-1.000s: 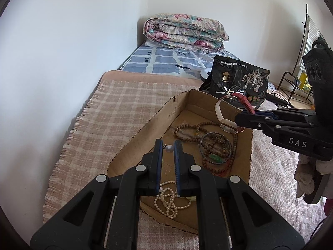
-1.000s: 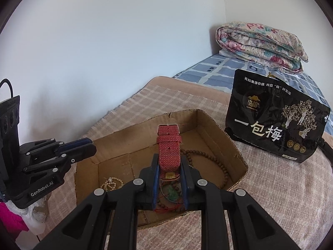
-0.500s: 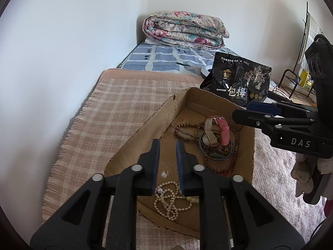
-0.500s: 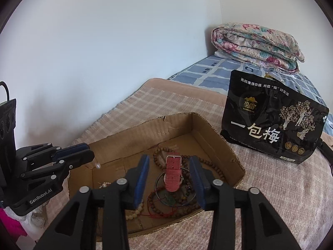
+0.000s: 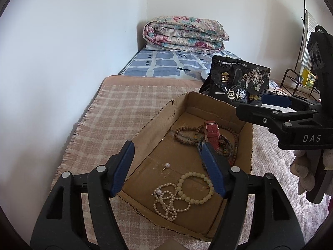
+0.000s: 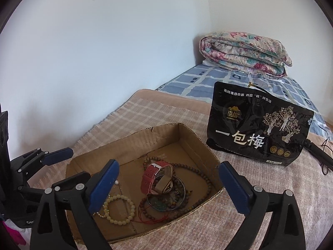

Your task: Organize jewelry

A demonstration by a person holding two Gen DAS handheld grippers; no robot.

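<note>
Now, jewelry in tray, both claws released. Red-strap watch (image 6: 155,178) lies on its side atop the dark bangle (image 6: 166,198) and the brown bead strands (image 6: 195,175), right half of the cardboard tray (image 6: 116,143). Judged light but top-heavy: stiff case, soft fabric-look strap, metal buckle at the far end. Best hold is probably across the strap near the case, w/ pads flat on the band; a pinch on the glass face would likely slip. Bead strands look limp and tangle-prone, so lifting one may drag its neighbours. Pearl stud (image 5: 167,165) sits alone on the bare tray floor, left half; tiny, round, likely to roll, and its pin is the only narrow grip pt. Just nearer the camera lie the pale bead bracelet (image 5: 195,187) and the small pearl strand (image 5: 166,200), touching each other; both look elastic-strung and fragile under a hard squeeze.

Left gripper (image 5: 169,166) has just been opening; jaws stand apart above the stud, nothing between the pads. Right gripper (image 6: 168,182) has likewise just been opening, jaws very wide, the watch below them and untouched. Tray rests on a plaid blanket (image 5: 116,112); a black snack bag (image 6: 258,129) stands just behind it.
</note>
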